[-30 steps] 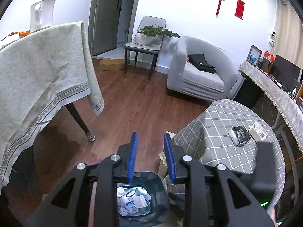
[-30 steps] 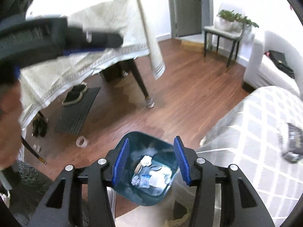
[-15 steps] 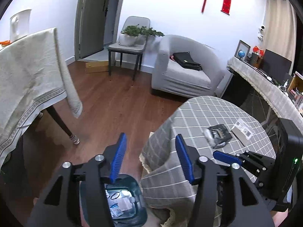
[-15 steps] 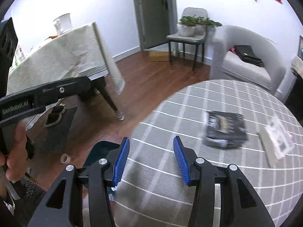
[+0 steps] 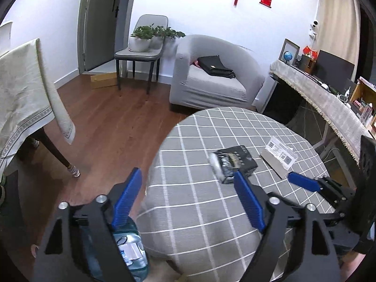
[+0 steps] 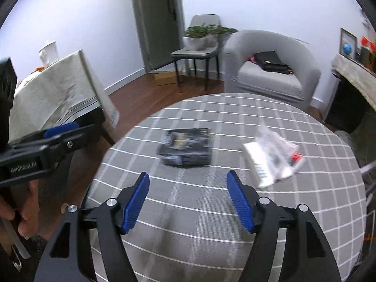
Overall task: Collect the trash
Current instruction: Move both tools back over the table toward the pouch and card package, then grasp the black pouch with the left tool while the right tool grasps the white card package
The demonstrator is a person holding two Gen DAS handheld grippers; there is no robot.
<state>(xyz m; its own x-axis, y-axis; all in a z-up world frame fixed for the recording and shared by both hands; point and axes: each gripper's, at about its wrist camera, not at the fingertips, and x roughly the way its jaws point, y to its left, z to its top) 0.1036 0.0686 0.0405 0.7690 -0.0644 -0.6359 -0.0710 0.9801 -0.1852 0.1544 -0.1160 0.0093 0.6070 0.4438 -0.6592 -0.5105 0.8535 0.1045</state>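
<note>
A living room with a brown wood floor (image 5: 112, 127) is surrounding the scene, a grey armchair (image 5: 211, 80) sitting against the white wall beside a chair holding a potted plant (image 5: 143, 38). A large table under a beige cloth (image 5: 21, 98) is standing at the left. In front, a round table in a grey checked cloth (image 5: 199, 211) is carrying a black packet (image 5: 235, 162) and, just beside it, a white printed wrapper (image 5: 280, 154). A teal bin (image 5: 131, 253) holding discarded wrappers is sitting on the floor at the table's left edge. The left gripper (image 5: 190, 202) and right gripper (image 6: 188, 199) are both hanging over the cloth with jaws that have just been opening, nothing between them.
</note>
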